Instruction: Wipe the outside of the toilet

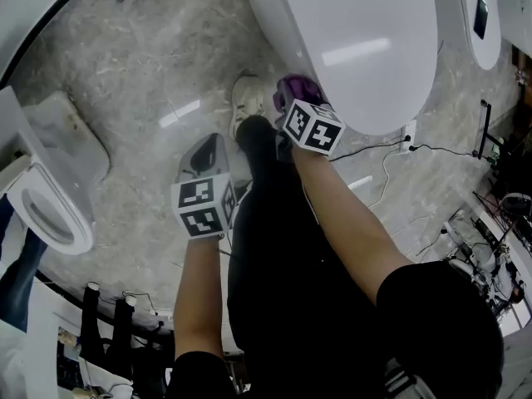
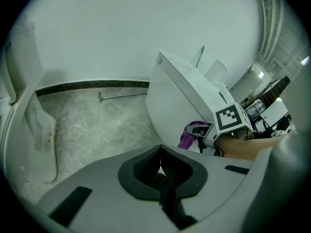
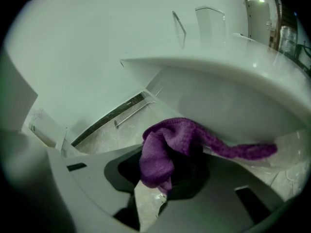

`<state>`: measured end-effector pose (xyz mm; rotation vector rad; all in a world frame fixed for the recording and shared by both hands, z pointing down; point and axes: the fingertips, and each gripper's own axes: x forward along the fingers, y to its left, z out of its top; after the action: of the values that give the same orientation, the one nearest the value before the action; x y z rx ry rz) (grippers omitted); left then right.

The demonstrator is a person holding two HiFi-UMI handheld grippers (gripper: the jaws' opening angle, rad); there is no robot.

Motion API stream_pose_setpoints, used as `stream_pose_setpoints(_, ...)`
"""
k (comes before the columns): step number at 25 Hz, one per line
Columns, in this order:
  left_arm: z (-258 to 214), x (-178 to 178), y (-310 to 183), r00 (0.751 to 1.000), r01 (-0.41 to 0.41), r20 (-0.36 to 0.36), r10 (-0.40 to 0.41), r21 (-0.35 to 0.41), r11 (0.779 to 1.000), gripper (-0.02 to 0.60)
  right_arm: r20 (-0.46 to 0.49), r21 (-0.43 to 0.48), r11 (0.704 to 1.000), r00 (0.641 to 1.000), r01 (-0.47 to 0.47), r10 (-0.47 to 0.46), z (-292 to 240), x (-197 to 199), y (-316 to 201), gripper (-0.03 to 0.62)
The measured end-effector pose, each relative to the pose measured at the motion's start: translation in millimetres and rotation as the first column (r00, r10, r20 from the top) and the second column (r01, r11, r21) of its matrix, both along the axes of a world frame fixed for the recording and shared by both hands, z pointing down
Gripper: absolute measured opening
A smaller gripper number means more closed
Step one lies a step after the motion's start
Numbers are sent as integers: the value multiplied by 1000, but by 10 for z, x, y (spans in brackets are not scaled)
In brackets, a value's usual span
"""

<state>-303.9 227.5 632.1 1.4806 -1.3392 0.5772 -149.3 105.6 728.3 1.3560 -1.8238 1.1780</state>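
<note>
**Purple cloth held against the side of a toilet**

Seen from above, a person leans over a white toilet (image 1: 357, 48) with its lid down, standing on a grey marbled floor (image 1: 150, 73). Each hand holds a gripper.

The right gripper (image 1: 291, 106) reaches in under the toilet's near edge. Its jaws are closed on a purple cloth (image 1: 298, 88), which bunches at their tips. In the right gripper view, the cloth (image 3: 170, 144) bulges up and over the gripper (image 3: 165, 178), and a thin tail of it stretches to the right along the curved outer wall of the toilet (image 3: 233, 106), just under the rim. The cloth looks to be touching that wall.

The left gripper (image 1: 208, 152) hangs over bare floor, to the left of the toilet and apart from it. In the left gripper view, the gripper (image 2: 160, 171) has its jaws drawn together with nothing between them. The same view shows the toilet (image 2: 175, 106) to the right, with the cloth (image 2: 190, 134) and the right gripper (image 2: 209, 132) at its side.

A white shoe (image 1: 247, 98) stands on the floor beside the cloth. A second toilet (image 1: 50, 214) sits at the left edge, well apart. A thin metal rod (image 2: 121, 95) lies by the wall.
</note>
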Motion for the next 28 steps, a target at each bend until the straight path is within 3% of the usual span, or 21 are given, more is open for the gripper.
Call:
stream_pose_setpoints(6, -55, -189, -479, 1000, -29, 4, 29, -16, 999, 8, 18, -7, 997, 997, -73, 73, -59, -264, -346, 114)
stream_pose_setpoints(12, 17, -417, -952, 1000, -1, 8, 1, -55, 998, 8, 21, -9, 993, 993, -119, 119, -59, -452, -724, 114)
stream_pose_setpoints(28, -12, -866, -1898, 997, -74, 15, 75, -47, 996, 8, -1, -71, 961, 964, -267, 267, 45, -824, -1287, 114)
